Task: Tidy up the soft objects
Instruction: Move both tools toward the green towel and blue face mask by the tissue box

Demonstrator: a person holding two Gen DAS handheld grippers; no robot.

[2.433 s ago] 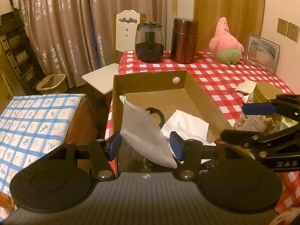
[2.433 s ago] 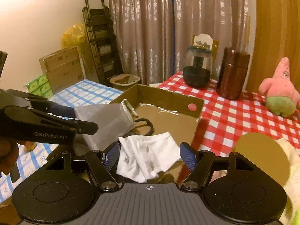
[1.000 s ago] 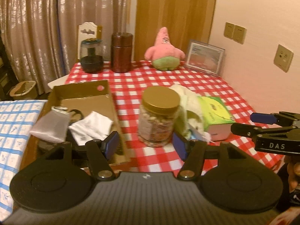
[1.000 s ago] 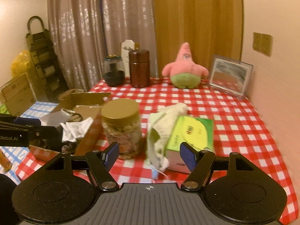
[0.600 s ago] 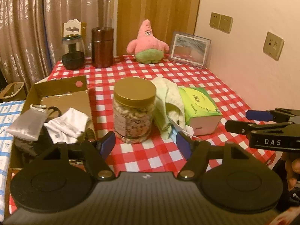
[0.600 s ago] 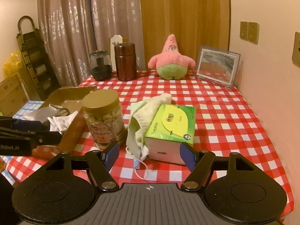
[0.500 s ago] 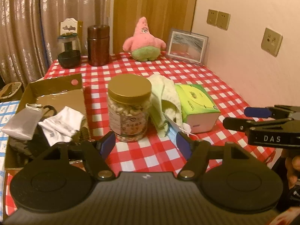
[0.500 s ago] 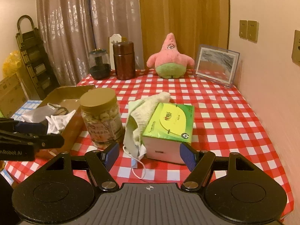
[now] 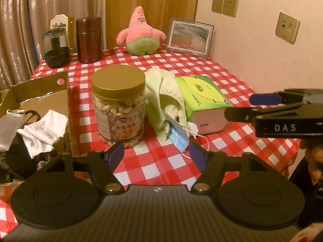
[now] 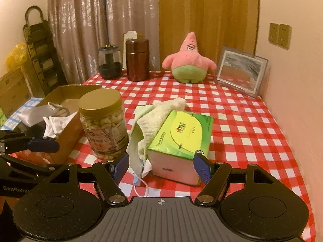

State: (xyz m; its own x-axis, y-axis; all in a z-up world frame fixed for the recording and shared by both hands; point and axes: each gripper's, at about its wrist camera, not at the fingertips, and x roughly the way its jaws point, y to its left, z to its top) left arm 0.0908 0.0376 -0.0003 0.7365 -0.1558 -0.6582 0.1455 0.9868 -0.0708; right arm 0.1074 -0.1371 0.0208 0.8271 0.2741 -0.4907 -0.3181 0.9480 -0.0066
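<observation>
Hovering near blue face mask point(image 9: 178, 139): left gripper point(image 9: 155, 153), right gripper point(image 10: 161, 166), jaws wide, empty.

Both wrist cameras look down across the table's near edge toward twelve o'clock, sharing the jar point(image 9: 118, 109) point(image 10: 103, 124).

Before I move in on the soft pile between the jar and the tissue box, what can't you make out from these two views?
- Face mask: mostly under the towel, both views.
- Box contents: dark items beneath the white cloth unreadable; left view's edge crops them.
- Jar label: too small.
- Behind the tissue box: hidden.
</observation>
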